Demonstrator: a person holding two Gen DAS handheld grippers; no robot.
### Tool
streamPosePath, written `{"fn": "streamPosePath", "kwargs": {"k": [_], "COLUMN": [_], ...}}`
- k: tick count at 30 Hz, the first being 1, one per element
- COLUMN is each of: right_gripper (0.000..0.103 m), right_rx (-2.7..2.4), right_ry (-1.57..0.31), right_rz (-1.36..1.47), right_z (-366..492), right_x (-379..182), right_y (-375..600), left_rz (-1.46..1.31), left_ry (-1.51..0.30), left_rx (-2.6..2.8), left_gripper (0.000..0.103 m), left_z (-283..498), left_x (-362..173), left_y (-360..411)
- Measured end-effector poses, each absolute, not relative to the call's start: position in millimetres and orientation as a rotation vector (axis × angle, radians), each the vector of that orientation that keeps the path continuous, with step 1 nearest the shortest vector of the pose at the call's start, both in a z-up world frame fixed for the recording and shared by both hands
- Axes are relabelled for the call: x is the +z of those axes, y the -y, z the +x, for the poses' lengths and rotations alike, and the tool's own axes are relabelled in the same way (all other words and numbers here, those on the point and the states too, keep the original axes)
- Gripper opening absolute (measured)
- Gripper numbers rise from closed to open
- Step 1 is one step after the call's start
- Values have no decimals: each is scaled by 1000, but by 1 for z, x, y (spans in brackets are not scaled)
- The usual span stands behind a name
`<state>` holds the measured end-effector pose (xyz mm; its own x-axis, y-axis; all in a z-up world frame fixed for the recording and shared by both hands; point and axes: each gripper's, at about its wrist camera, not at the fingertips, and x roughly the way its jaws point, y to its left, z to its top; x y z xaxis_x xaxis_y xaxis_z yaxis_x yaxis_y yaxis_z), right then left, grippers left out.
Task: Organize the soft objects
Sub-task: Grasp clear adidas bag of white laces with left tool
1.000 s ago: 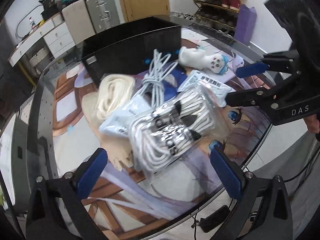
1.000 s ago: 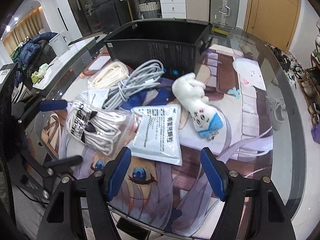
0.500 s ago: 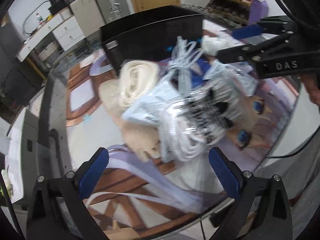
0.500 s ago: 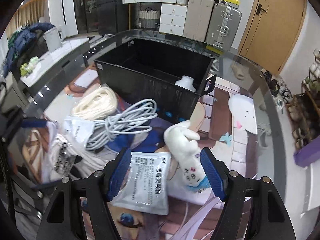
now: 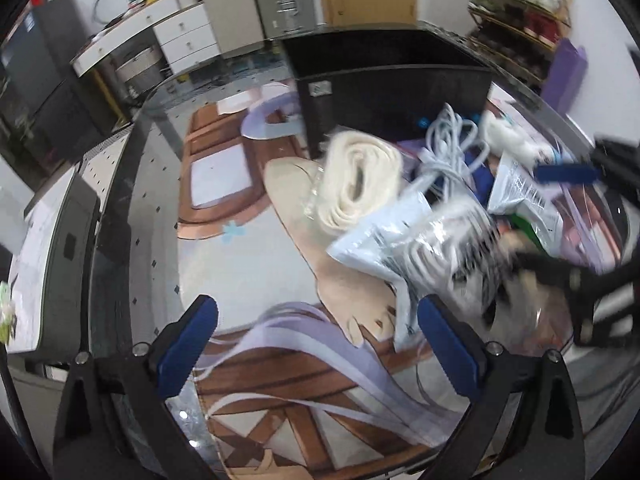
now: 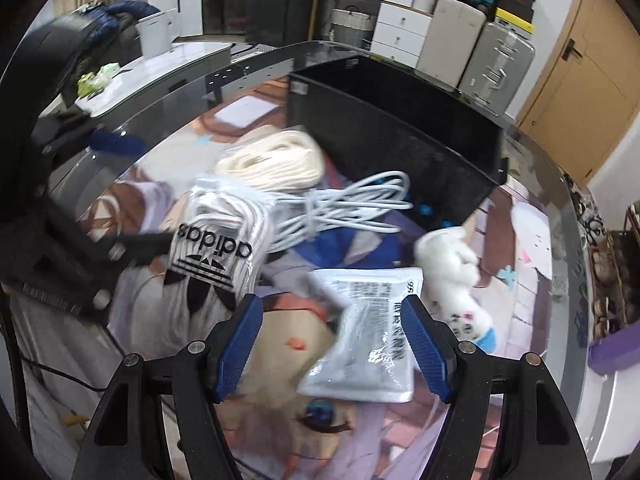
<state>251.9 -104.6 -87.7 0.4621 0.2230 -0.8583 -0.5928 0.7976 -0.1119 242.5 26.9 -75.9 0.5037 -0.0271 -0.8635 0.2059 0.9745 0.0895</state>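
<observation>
A clear Adidas bag of white cord (image 6: 218, 244) lies on the printed mat, also in the left wrist view (image 5: 448, 256). Behind it lie a cream rope coil (image 6: 276, 162) (image 5: 356, 178), a grey cable bundle (image 6: 340, 206) (image 5: 448, 152), a white foil pouch (image 6: 368, 336) (image 5: 524, 196) and a white plush toy (image 6: 456, 276) (image 5: 508, 140). A black bin (image 6: 400, 140) (image 5: 384, 80) stands at the back. My left gripper (image 5: 318, 346) is open and empty, left of the bag. My right gripper (image 6: 332, 344) is open and empty, just above the pouch.
The glass table's rounded edge (image 6: 576, 248) runs along the right. White drawers and suitcases (image 6: 452, 36) stand behind the table. A shoe rack (image 5: 520, 4) and a purple box (image 5: 568, 68) are at the far right of the left wrist view.
My left gripper has swung left, so the bag now sits at its right finger. My right gripper has come down and left, over the pouch and nearer the Adidas bag.
</observation>
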Motion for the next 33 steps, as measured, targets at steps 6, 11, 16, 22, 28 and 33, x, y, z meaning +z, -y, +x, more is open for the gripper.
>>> {"fn": "streamPosePath", "kwargs": {"k": [6,11,16,22,28,33], "right_gripper": [73,73,73,73,73,73], "right_rx": [554,526,485,436,427,429], "right_ry": [-993,-976,-993,-1001,-1003,-1014], "right_rz": [-385,-278,-207,-173,-170,-179], "right_z": [246,255,264,275,276,273], "right_x": [-85,-67,-64,-65,-65,-69], "right_y": [106,134,164,184,194,195], "left_rz": [174,159,194,255,334,372], "left_ry": [-982,-920,-905,-921,-932,-957], "left_rx": [-119,-162,-226,-269,-256,-233], "left_gripper": [101,101,101,101,101,88], "left_z": [248,245,236,225,225,229], "left_x": [-65,-48,-45,-50,-61,-73], "left_y": [-23,-15,5,37,65,71]}}
